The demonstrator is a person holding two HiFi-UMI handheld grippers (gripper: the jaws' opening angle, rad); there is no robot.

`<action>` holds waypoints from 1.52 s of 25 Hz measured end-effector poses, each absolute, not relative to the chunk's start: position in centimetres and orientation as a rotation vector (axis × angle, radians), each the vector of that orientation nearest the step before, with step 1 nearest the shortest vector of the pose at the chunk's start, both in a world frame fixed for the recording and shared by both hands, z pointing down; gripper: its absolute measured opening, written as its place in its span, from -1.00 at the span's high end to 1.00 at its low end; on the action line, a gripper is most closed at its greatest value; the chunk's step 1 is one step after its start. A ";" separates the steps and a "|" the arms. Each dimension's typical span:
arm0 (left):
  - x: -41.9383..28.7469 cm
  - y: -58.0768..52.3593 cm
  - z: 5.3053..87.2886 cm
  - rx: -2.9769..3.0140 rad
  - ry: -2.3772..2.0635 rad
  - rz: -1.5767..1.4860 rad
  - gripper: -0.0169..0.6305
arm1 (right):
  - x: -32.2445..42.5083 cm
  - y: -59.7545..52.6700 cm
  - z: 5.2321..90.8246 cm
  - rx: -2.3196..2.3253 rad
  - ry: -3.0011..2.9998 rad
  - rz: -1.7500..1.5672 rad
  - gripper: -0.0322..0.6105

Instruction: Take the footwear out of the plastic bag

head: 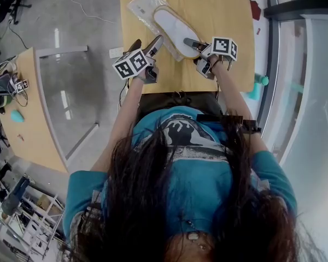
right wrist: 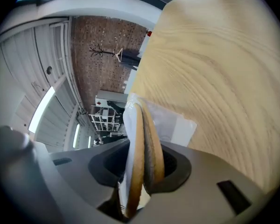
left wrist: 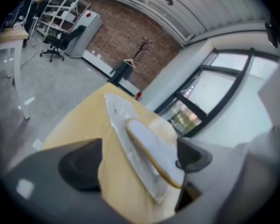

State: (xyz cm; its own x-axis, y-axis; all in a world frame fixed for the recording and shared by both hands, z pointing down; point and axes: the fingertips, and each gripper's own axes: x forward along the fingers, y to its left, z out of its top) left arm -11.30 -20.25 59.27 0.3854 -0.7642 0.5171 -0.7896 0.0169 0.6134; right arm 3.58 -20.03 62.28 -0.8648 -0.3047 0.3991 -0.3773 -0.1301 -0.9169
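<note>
My right gripper [head: 194,45] has its jaws closed narrow on the near end of the slippers [head: 174,28]; seen along those jaws, two tan-edged soles stand on edge between the pads, so I take it for a pair pressed flat together; the plastic bag [head: 143,5] shows just beyond the grip, and I judge the far end of the pair is inside it, though I cannot tell how much; the pair lies on the wooden table [head: 221,10], its long axis running from the far left down to the near right in the head view, so the way out of the bag is back along that line, toward my right hand; my left gripper [head: 154,43] sits just beside the near left flank of the bag, jaws wide apart and holding nothing; in the left gripper view the bag's edge and the white insole lie between and beyond the two jaws, nearer the right-hand one, and I see no pad pressing on them; the left is the nearer hand to the loose plastic, so I reckon it should pinch the bag's edge while the right draws the pair clear; the risk is catching a sole along with the film; nothing else lies on the table near this line; a teal object [head: 262,80] sits well apart by the window.
</note>
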 end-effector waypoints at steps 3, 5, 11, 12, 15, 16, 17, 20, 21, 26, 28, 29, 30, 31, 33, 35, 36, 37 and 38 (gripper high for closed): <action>-11.3 -20.0 58.5 1.738 -1.335 -0.018 -0.55 | 3.6 -19.8 63.6 0.888 -1.992 2.098 0.52; -11.4 -19.7 58.1 1.744 -1.318 -0.034 -0.55 | 3.7 -19.7 64.0 0.947 -1.960 2.048 0.34; -12.2 -19.5 56.3 1.801 -1.277 -0.050 -0.55 | 5.3 -21.1 62.2 1.220 -1.964 1.729 0.12; -12.2 -19.5 56.0 1.811 -1.266 -0.054 -0.55 | 5.7 -21.3 61.7 1.270 -1.967 1.647 0.11; -12.5 -19.5 54.9 1.856 -1.249 -0.052 -0.55 | 7.2 -22.0 60.2 1.407 -1.970 1.422 0.11; -12.5 -19.5 54.7 1.875 -1.243 -0.045 -0.55 | 7.6 -22.2 59.9 1.444 -1.970 1.366 0.11; -12.5 -19.5 54.4 1.894 -1.235 -0.036 -0.55 | 7.8 -22.2 59.7 1.464 -1.965 1.321 0.11; -12.5 -19.6 54.2 1.940 -1.208 0.001 -0.55 | 7.7 -21.3 61.6 1.387 -1.895 1.258 0.06; -12.4 -19.6 54.2 1.950 -1.195 0.008 -0.55 | 7.7 -20.8 62.6 1.352 -1.861 1.263 -0.02; -12.4 -19.2 54.0 1.985 -1.124 0.011 -0.54 | 9.0 -19.6 63.0 1.489 -1.801 1.371 -0.09; -12.5 -19.0 53.9 1.999 -1.101 0.012 -0.55 | 9.3 -19.2 62.5 1.546 -1.805 1.391 -0.09; -12.4 -19.0 54.0 2.005 -1.088 0.015 -0.54 | 9.4 -19.0 62.3 1.555 -1.807 1.394 -0.09; -12.2 -18.9 54.0 2.012 -1.075 0.019 -0.54 | 9.6 -18.8 62.2 1.558 -1.805 1.393 -0.09; -11.9 -19.0 54.0 2.019 -1.061 0.022 -0.54 | 10.0 -18.6 62.3 1.561 -1.795 1.391 -0.09; -11.5 -18.9 53.8 2.035 -1.033 0.028 -0.54 | 10.7 -18.0 62.3 1.583 -1.766 1.388 -0.09; -11.4 -18.7 53.5 2.053 -1.007 0.030 -0.54 | 11.1 -17.3 62.0 1.628 -1.750 1.401 -0.09; -11.5 -18.6 53.3 2.061 -0.996 0.031 -0.54 | 11.2 -17.0 61.7 1.656 -1.750 1.416 -0.09; -11.6 -18.5 53.3 2.067 -0.986 0.030 -0.50 | 11.1 -16.7 61.4 1.685 -1.754 1.434 -0.09; -11.8 -18.4 53.3 2.071 -0.976 0.028 -0.45 | 10.9 -16.4 61.1 1.713 -1.761 1.452 -0.09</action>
